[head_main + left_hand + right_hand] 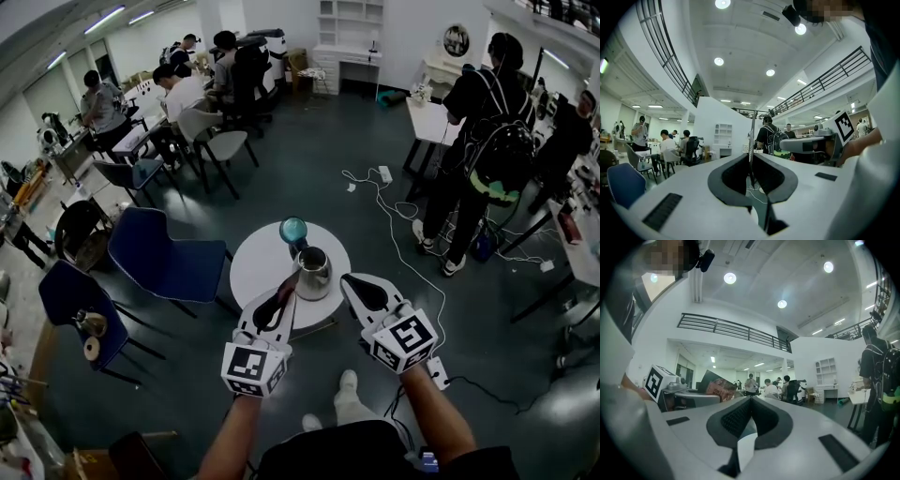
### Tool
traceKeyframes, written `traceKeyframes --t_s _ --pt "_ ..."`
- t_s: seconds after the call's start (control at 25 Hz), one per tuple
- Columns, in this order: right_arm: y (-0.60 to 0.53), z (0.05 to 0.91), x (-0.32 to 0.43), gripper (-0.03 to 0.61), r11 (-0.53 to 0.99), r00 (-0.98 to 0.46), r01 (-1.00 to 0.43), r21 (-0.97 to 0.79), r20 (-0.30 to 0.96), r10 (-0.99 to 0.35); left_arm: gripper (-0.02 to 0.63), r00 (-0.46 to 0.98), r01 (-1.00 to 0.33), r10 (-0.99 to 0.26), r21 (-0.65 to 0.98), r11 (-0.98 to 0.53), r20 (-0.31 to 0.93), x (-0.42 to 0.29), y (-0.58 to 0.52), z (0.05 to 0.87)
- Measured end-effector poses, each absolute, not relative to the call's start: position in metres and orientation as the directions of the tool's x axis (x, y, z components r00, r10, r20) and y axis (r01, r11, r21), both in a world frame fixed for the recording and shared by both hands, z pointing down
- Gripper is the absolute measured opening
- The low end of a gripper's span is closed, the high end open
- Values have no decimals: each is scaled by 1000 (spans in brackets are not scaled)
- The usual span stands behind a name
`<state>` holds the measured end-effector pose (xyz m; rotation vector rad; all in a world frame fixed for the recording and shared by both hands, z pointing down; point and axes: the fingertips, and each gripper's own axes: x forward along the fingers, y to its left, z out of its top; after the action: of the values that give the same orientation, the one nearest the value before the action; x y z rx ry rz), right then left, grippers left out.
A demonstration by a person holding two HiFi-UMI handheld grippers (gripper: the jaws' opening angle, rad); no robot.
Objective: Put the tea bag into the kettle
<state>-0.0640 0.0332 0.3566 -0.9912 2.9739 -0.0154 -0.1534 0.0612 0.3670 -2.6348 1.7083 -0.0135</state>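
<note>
A steel kettle (pixel 314 270) stands on a small round white table (pixel 253 267), with a teal round lid (pixel 293 229) just behind it. My left gripper (pixel 288 286) is at the kettle's left side, shut on a tea bag packet. In the left gripper view the packet (pixel 752 136) shows edge-on, rising from between the jaws. In the right gripper view it is a reddish-brown packet (pixel 719 386). My right gripper (pixel 347 278) hovers just right of the kettle, shut with nothing in it (pixel 751 400). The kettle's inside is hidden.
Two blue chairs (pixel 164 258) (pixel 80 300) stand left of the table. A white cable (pixel 394 216) runs over the dark floor to the right. A person with a backpack (pixel 487 141) stands at a desk beyond it. A power strip (pixel 438 372) lies by my feet.
</note>
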Motion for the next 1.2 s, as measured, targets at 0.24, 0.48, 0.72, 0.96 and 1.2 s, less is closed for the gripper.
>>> traceKeyframes --t_s 0.24,0.48,0.72,0.96,1.2 --pt "-2 364 -55 18 809 -809 -588 -17 -6 -588 40 394 -919 -919 -2 -394 10 -144 29 376" --pt "-44 363 -50 18 817 -818 -576 -20 -4 -576 40 374 -927 -927 2 -374 11 -140 -11 374" --pt "-81 366 -46 18 833 -833 -552 -21 -4 -553 40 346 -938 -938 5 -346 15 -136 -46 379" --pt "-114 370 -42 18 846 -846 -533 -20 -4 -533 40 318 -948 -948 19 -318 12 -133 -75 384" --pt "-149 377 -31 18 864 -864 -503 -30 -3 -503 40 287 -958 -958 21 -287 26 -120 -105 388"
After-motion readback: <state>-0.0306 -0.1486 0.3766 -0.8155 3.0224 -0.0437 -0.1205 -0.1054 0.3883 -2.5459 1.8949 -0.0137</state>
